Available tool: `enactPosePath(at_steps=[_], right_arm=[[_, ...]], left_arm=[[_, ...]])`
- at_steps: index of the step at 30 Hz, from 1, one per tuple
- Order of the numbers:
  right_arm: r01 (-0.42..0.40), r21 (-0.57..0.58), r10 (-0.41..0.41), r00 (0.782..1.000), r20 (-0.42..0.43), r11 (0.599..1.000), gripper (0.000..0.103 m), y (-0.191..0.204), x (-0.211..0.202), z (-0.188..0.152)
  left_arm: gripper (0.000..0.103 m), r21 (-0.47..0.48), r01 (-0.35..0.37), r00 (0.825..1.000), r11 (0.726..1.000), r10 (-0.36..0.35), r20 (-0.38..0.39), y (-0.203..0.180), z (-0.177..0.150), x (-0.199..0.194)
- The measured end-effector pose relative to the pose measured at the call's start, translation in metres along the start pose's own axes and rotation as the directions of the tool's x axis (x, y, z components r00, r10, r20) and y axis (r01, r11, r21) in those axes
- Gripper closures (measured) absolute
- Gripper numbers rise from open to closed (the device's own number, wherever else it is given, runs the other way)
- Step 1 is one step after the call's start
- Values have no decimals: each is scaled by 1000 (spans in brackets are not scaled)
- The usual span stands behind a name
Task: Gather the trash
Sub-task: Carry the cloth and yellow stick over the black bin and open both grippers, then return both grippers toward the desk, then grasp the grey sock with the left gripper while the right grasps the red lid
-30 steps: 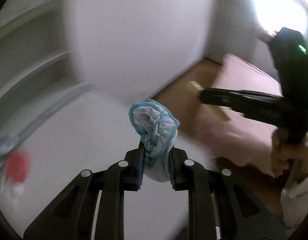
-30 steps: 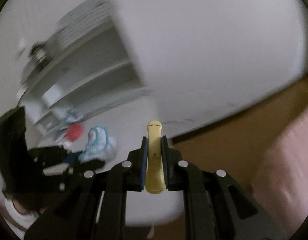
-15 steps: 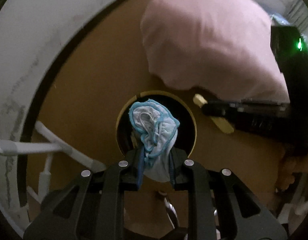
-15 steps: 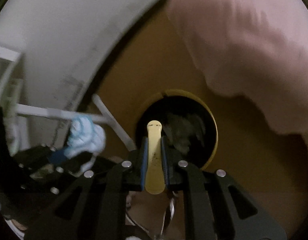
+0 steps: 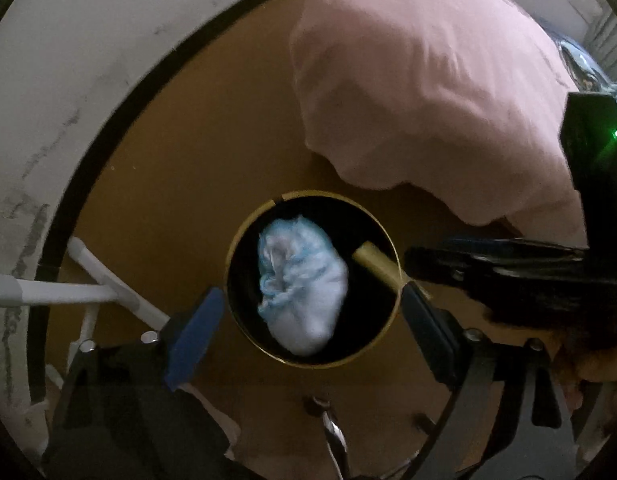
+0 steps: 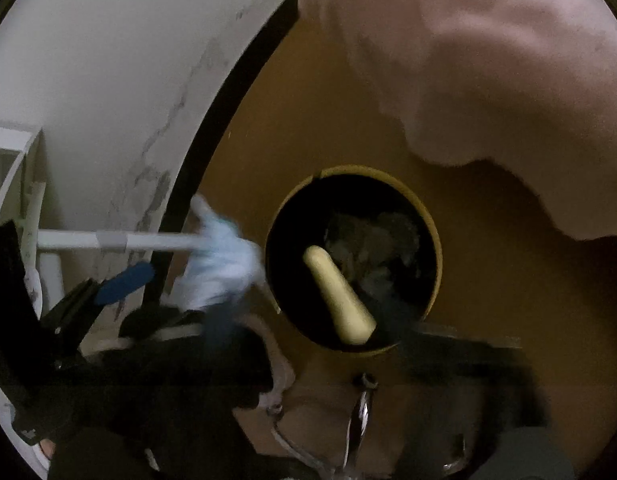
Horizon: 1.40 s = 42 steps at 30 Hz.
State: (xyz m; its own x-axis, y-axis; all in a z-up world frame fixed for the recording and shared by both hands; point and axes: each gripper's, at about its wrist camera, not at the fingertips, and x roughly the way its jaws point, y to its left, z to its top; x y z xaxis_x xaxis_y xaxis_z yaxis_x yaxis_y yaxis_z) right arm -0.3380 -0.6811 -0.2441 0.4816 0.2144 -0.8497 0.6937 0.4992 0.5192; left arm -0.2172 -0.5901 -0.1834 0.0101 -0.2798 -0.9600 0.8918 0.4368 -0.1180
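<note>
No writing or brand can be read anywhere. The left claw (image 5: pixel 308 304) gapes wide with nothing between its blue pads (image 5: pixel 194 328). A crumpled white wad with pale blue edging (image 5: pixel 302 286), blurred, shows in the dark mouth of the round bin (image 5: pixel 244 236), whose rim is gold; whether it touches anything I cannot tell. At 3 o'clock on the rim a pale yellow stick (image 5: pixel 378 266) pokes in. In the right wrist view the stick (image 6: pixel 338 294) lies slanted over the bin's (image 6: pixel 434 240) mouth toward 5 o'clock; the right claw itself is dark and smeared, so I cannot tell how it stands. Pink cloth (image 5: pixel 428 80) lies at 1 o'clock on the brown floor (image 5: pixel 168 180).
</note>
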Motion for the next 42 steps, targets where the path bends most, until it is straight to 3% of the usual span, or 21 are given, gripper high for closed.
enactPosePath(at_steps=[3, 5, 7, 8, 10, 12, 13, 14, 15, 19, 22, 27, 31, 32, 35, 38, 42], right_arm=[[0, 48, -4, 997, 72, 999, 15, -5, -25, 8], [37, 94, -49, 991, 124, 995, 15, -10, -45, 14], [109, 123, -136, 964, 230, 986, 15, -9, -77, 18], [164, 129, -195, 937, 291, 978, 11, -5, -96, 18], [285, 135, -316, 848, 426, 949, 7, 11, -132, 14], [388, 118, -383, 733, 562, 914, 7, 36, -163, 4], [413, 102, -387, 700, 600, 905, 7, 46, -172, 0], [432, 79, -378, 669, 640, 899, 7, 62, -182, -5], [429, 62, -361, 665, 654, 901, 7, 71, -184, -9], [384, -46, -257, 697, 670, 922, 7, 116, -177, -21], [366, -152, -186, 737, 650, 918, 7, 162, -165, -28], [327, -348, -31, 766, 643, 879, 7, 268, -146, -49], [269, -503, 115, 786, 608, 822, 7, 358, -132, -72], [249, -541, 150, 794, 589, 803, 7, 382, -126, -79], [216, -675, 233, 829, 508, 706, 7, 457, -101, -103], [200, -762, 266, 858, 440, 616, 7, 511, -78, -126], [155, -845, 284, 898, 337, 511, 7, 570, -39, -155]], left_arm=[[14, 29, -7, 1000, 1000, 6, 30, -6, 5, -11], [14, 75, -11, 996, 997, 4, 94, -17, 9, -33], [13, 116, -13, 985, 993, -7, 172, -27, 12, -61], [11, 152, -16, 966, 988, -24, 257, -36, 12, -93], [7, 173, -45, 927, 984, -23, 373, -40, 7, -137], [6, 153, -86, 869, 985, -1, 495, -31, -5, -191], [6, 113, -97, 841, 989, 21, 540, -17, -12, -217], [6, 80, -102, 828, 992, 40, 559, -6, -15, -230], [6, 27, -114, 814, 993, 78, 576, 11, -22, -247], [6, -206, -136, 765, 969, 235, 599, 90, -63, -297], [6, -366, -139, 742, 920, 341, 576, 152, -107, -327], [6, -589, -195, 699, 784, 533, 477, 240, -198, -367], [6, -721, -232, 685, 653, 636, 356, 301, -269, -385], [6, -757, -236, 682, 610, 658, 318, 319, -289, -391], [6, -836, -219, 684, 503, 690, 236, 364, -337, -406], [6, -869, -215, 689, 446, 699, 188, 397, -374, -412], [6, -878, -206, 708, 431, 685, 170, 419, -394, -415]])
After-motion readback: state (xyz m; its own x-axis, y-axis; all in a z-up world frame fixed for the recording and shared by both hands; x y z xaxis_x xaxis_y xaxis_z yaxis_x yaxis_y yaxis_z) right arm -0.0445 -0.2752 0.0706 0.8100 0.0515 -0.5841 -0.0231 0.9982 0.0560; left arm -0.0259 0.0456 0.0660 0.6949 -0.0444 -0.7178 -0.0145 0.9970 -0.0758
